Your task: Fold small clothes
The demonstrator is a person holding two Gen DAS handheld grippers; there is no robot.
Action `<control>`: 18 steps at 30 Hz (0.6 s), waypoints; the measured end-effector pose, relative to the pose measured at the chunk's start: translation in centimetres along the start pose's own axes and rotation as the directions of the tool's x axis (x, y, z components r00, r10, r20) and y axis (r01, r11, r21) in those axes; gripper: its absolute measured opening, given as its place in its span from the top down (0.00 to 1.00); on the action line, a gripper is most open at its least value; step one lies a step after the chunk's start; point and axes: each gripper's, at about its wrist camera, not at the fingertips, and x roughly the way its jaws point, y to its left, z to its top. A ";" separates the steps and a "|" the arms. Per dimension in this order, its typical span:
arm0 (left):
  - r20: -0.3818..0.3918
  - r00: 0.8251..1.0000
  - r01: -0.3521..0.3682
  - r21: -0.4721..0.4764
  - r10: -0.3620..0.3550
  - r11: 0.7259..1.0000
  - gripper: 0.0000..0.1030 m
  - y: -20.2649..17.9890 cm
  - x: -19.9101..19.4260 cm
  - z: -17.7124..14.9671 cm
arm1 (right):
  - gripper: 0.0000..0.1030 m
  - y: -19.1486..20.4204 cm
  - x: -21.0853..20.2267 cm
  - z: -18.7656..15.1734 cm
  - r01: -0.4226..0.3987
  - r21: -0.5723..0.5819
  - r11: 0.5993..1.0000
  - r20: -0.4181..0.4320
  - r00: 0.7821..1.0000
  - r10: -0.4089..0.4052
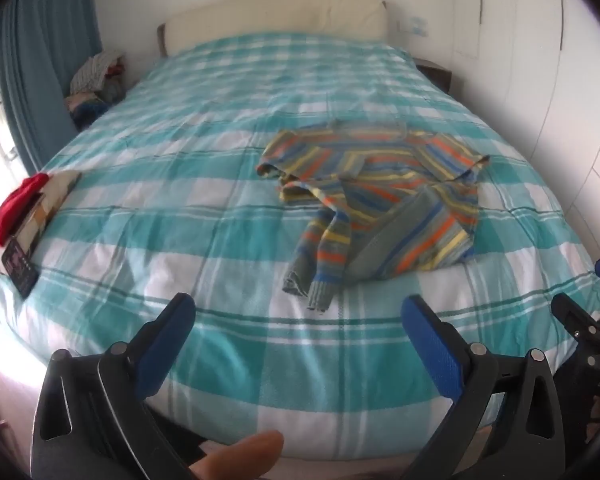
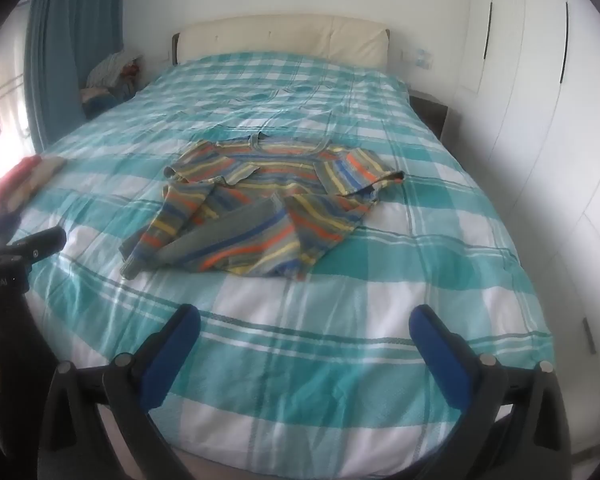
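red cloth (image 2: 18, 176) blurred, bedside pile (image 1: 96, 80) indistinct

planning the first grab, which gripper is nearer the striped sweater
Right, narrowly. The right gripper faces the striped sweater almost straight ahead; the left gripper sits off to its left. Both are open, short of it.

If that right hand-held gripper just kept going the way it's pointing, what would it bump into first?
Probably the checked bedcover: the open right hand-held gripper tilts down at bare cover, short of the striped top. Depth is hard to judge.
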 end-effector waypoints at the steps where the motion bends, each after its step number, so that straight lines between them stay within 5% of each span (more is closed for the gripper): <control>1: 0.002 1.000 -0.007 0.000 0.007 1.000 0.00 0.1 0.0 0.0 | 0.00 0.0 -0.1 0.0 0.003 0.002 1.000 0.005 1.000 -0.003; 18: -0.012 1.000 -0.011 -0.009 0.011 1.000 0.00 0.2 0.3 -0.6 | 0.00 0.3 -0.3 0.2 0.019 0.007 1.000 -0.019 1.000 -0.019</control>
